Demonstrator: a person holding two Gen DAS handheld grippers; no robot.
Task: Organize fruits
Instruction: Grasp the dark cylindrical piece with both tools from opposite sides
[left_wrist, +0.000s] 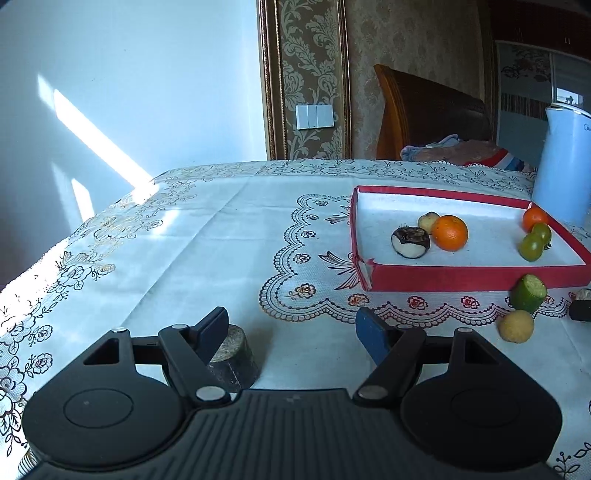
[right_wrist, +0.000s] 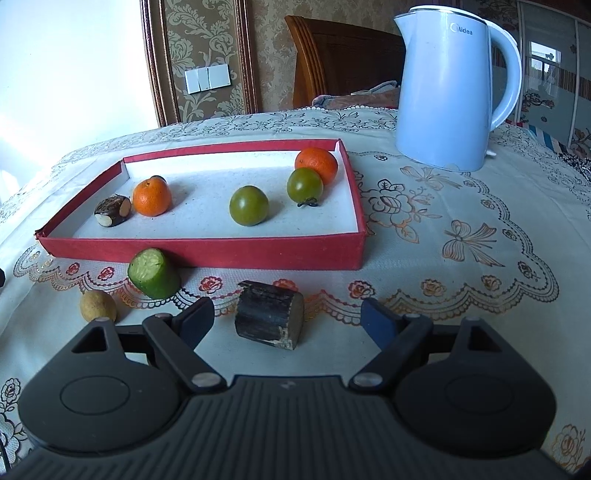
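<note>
A red tray (right_wrist: 207, 253) with a white floor holds two oranges (right_wrist: 152, 197) (right_wrist: 317, 164), two green tomatoes (right_wrist: 249, 205) (right_wrist: 304, 184) and a dark water chestnut (right_wrist: 112, 210). In front of it on the cloth lie a cut cucumber piece (right_wrist: 153, 273), a small yellow-brown fruit (right_wrist: 98, 305) and a dark sugarcane chunk (right_wrist: 269, 319). My right gripper (right_wrist: 286, 317) is open, with that chunk between its fingers, untouched. My left gripper (left_wrist: 291, 328) is open; another dark sugarcane chunk (left_wrist: 232, 356) lies just inside its left finger (left_wrist: 212, 330). The tray (left_wrist: 461, 278) shows at right in the left wrist view.
A pale blue electric kettle (right_wrist: 448, 85) stands behind the tray's right end. A wooden chair back (left_wrist: 432, 110) with cloth on it is beyond the table's far edge. The table's left edge (left_wrist: 55, 254) falls away near a white wall.
</note>
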